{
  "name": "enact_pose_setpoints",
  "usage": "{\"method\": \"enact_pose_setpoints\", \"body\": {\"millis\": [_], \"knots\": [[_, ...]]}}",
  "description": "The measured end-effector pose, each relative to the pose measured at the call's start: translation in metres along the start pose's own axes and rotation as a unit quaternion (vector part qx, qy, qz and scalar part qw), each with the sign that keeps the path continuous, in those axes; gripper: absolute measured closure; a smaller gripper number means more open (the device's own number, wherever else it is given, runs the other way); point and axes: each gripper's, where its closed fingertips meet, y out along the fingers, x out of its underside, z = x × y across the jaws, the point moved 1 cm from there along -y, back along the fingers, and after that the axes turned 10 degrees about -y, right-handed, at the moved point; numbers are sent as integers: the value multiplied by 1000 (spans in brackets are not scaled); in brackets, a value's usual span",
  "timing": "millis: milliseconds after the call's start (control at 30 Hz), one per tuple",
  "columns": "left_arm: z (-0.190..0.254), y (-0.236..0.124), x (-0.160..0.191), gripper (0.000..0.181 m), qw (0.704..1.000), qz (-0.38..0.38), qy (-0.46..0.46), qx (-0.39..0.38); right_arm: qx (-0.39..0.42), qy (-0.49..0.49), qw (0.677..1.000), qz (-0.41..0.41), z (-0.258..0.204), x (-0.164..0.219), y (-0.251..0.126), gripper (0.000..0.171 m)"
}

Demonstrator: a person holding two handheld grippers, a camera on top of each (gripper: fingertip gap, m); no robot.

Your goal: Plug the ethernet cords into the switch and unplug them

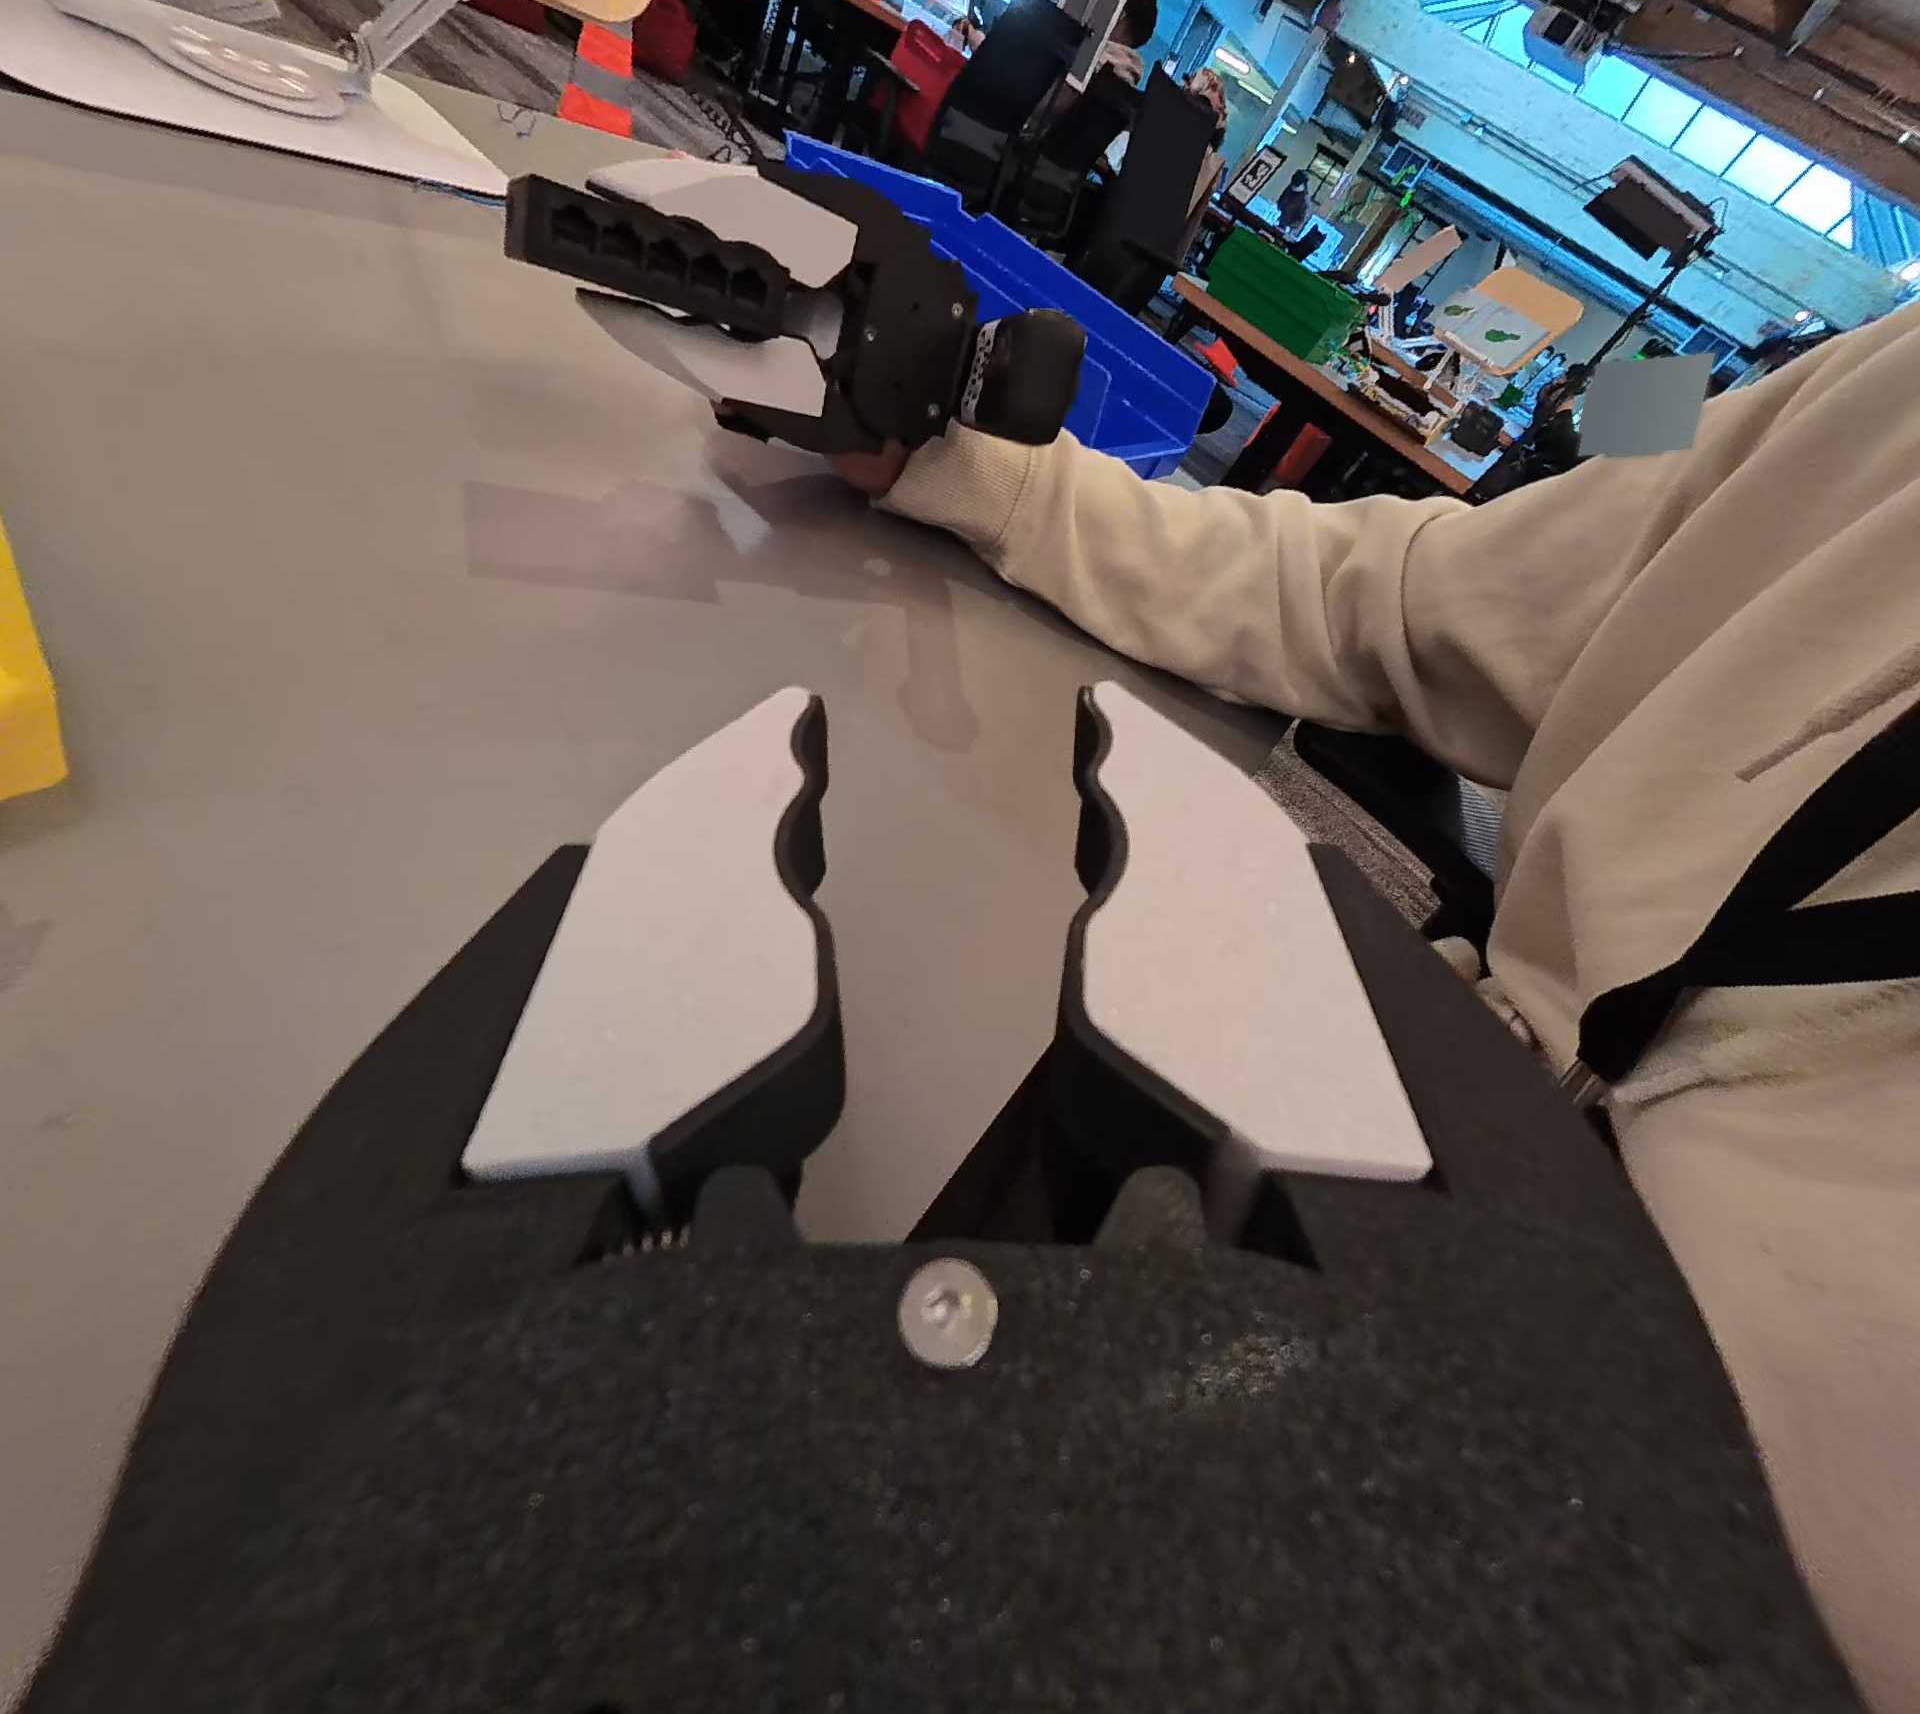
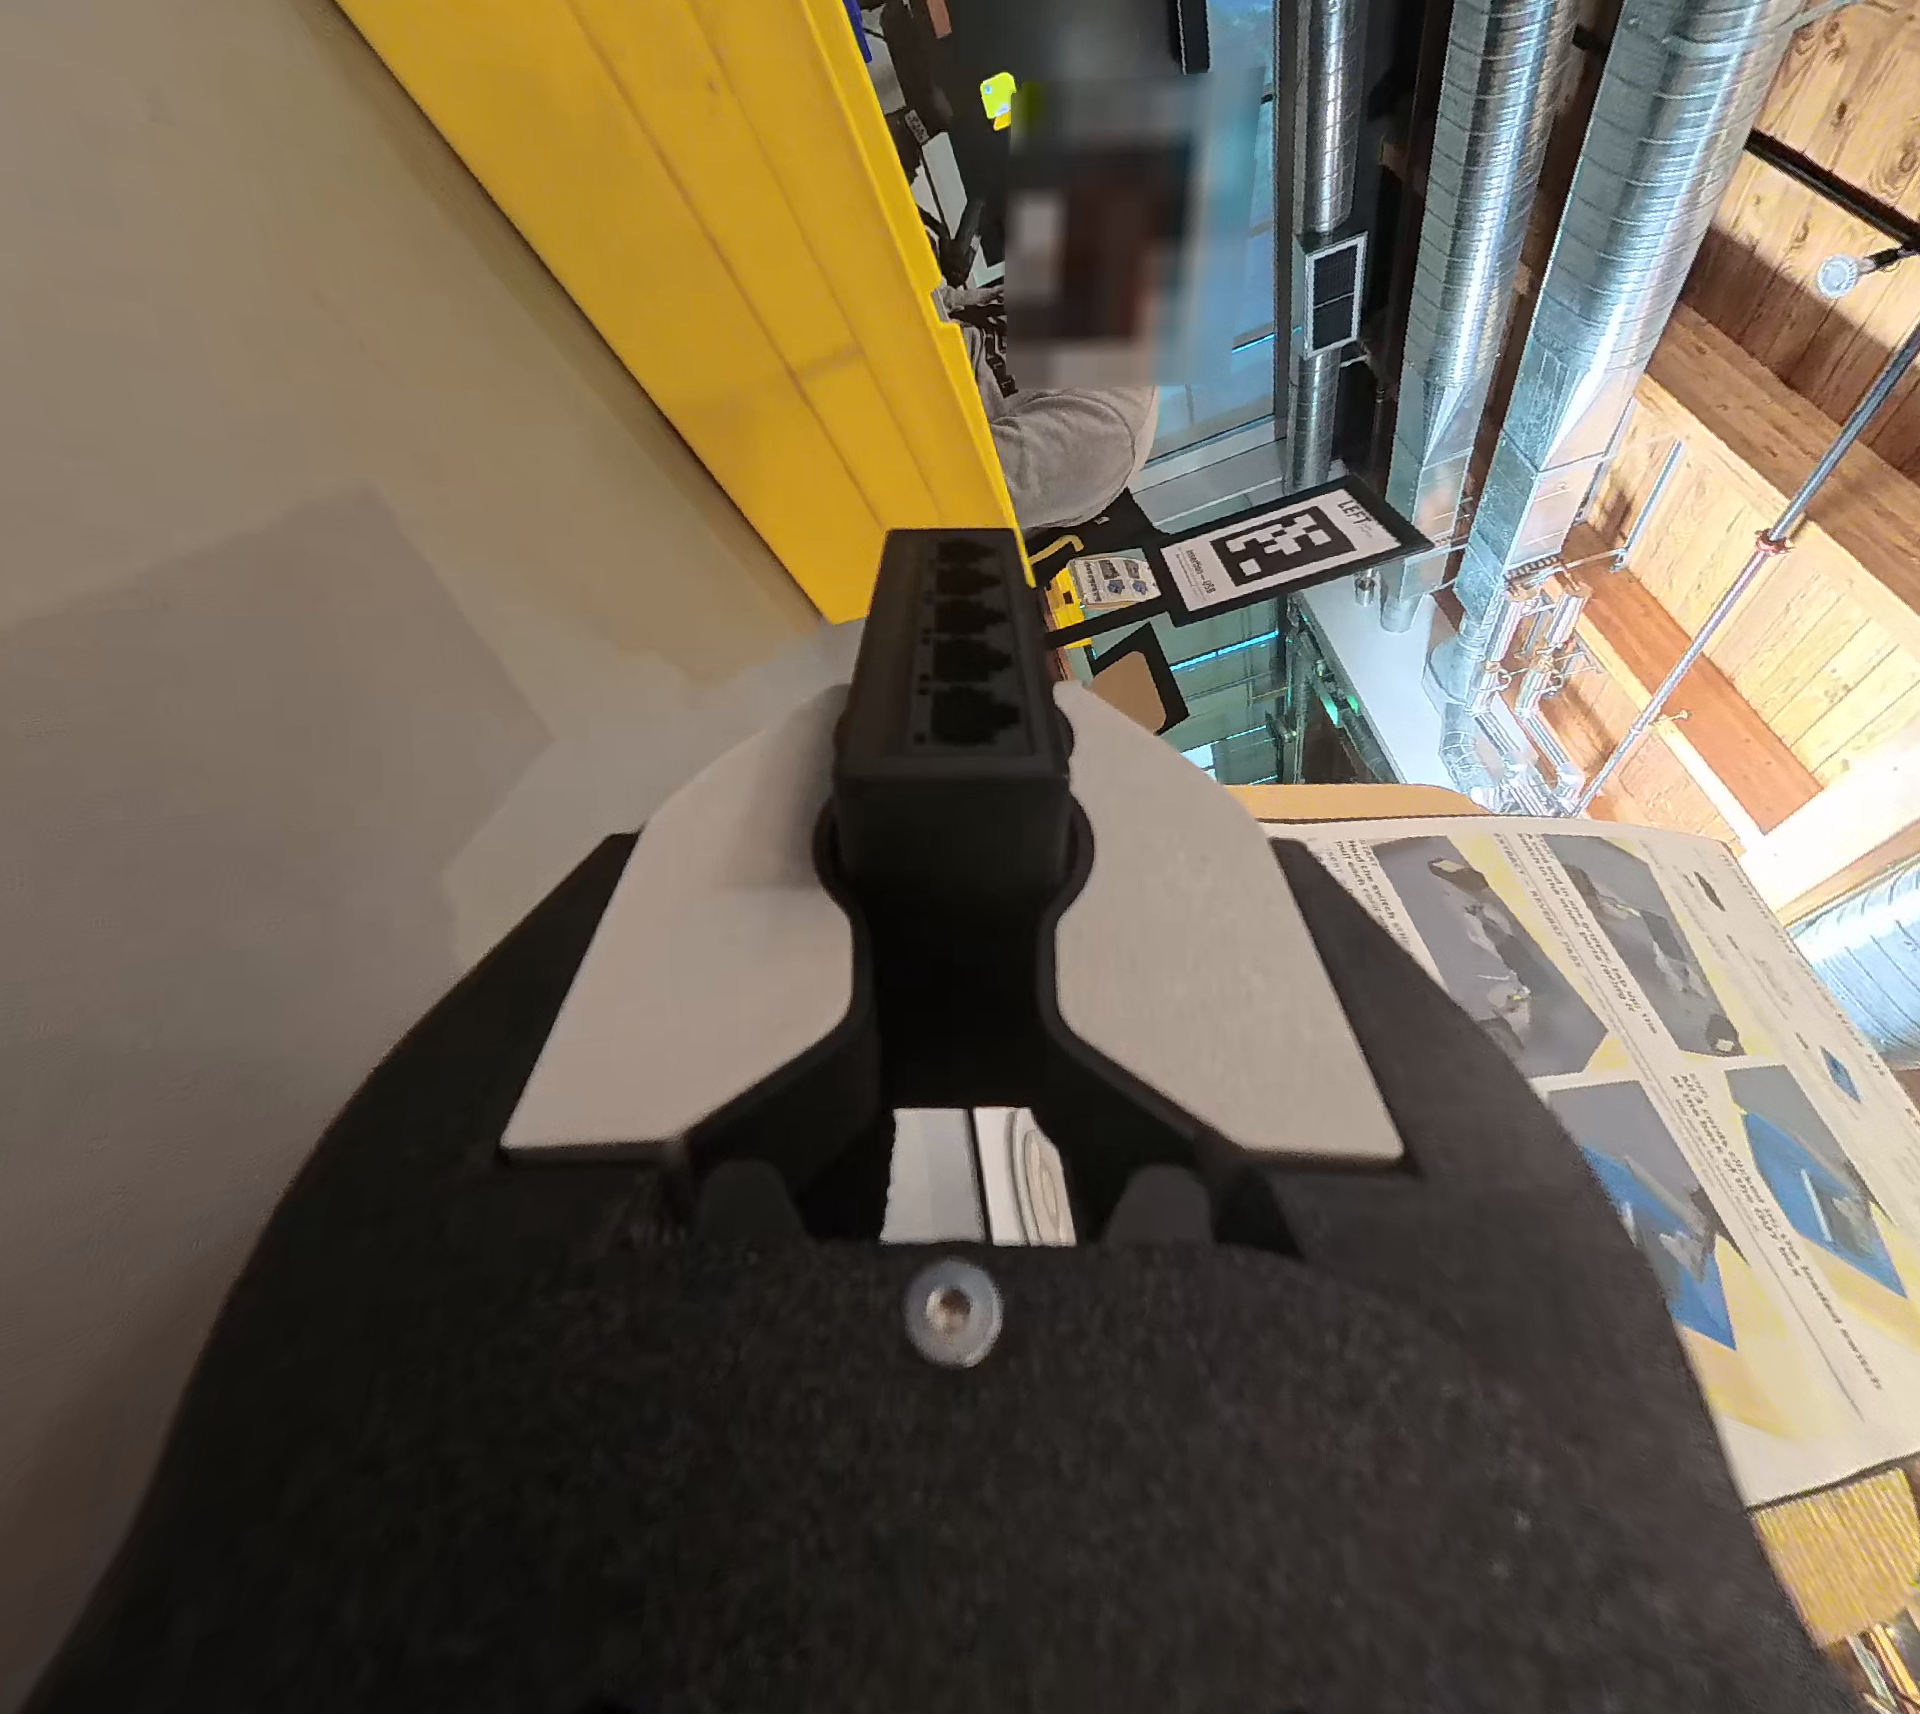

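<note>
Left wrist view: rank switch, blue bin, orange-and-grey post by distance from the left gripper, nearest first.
From the left gripper, open over the grey table:
1. Switch, ahead and slightly left, held off the table in the right gripper.
2. Blue bin, ahead-right, behind that gripper.
3. Orange-and-grey post, past the table's far edge, ahead-left.

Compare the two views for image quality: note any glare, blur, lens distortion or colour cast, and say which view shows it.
Left wrist view: wide-angle bending of the beams, a blue cast on the far windows, soft reflections on the grey table, and the switch sharp. Right wrist view: rolled sideways, a warmer cast, the yellow bin and the printed sheet slightly smeared, and the switch fairly sharp.
</note>
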Motion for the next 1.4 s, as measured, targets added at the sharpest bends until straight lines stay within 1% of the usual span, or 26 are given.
{"method": "enact_pose_setpoints", "body": {"millis": [200,300,367,433,467,567,633,700,733,800,867,967,1000,1033,1067,1167,1267,1333,1400], "knots": [[-13,-7,-5,136,999,13,3,-32,-6,3,1000,-3,-2,1,1,141],[-32,-14,-7,132,997,4,24,-76,-10,3,1000,-2,-4,1,2,141],[-54,-26,-10,132,988,-16,67,-140,-13,3,1000,-2,-5,0,3,141],[-77,-40,-16,133,970,-35,116,-209,-14,4,1000,-2,-5,0,3,141],[-86,-47,-20,134,963,-45,129,-230,-14,4,1000,-2,-5,0,3,141],[-104,-63,-36,134,953,-73,140,-259,-15,8,1000,-3,-5,1,3,141],[-117,-72,-47,135,941,-97,164,-279,-18,12,1000,-1,-6,1,3,141],[-134,-81,-51,138,918,-139,202,-311,-25,14,1000,1,-8,0,4,141],[-144,-84,-50,143,902,-163,225,-329,-26,13,1000,1,-9,0,4,141],[-161,-89,-49,149,862,-204,280,-370,-28,10,1000,2,-10,-1,4,141],[-172,-86,-47,154,819,-235,347,-392,-31,9,999,0,-11,-1,4,141],[-182,-82,-48,170,756,-259,426,-424,-35,10,999,-3,-12,0,5,141],[-183,-82,-51,171,740,-263,444,-432,-34,10,999,-4,-12,0,5,141],[-181,-82,-54,171,730,-266,453,-436,-34,11,999,-5,-12,1,5,141],[-179,-82,-56,172,729,-267,456,-435,-34,12,999,-5,-12,1,5,141],[-168,-85,-65,172,740,-261,453,-424,-38,13,999,-5,-13,1,5,141],[-156,-88,-76,174,769,-257,430,-398,-43,12,999,-3,-15,0,6,141],[-151,-94,-92,175,786,-245,410,-392,-43,11,999,-3,-15,-1,6,141],[-147,-100,-119,175,801,-216,396,-395,-43,11,999,-3,-16,-1,6,141]]}}
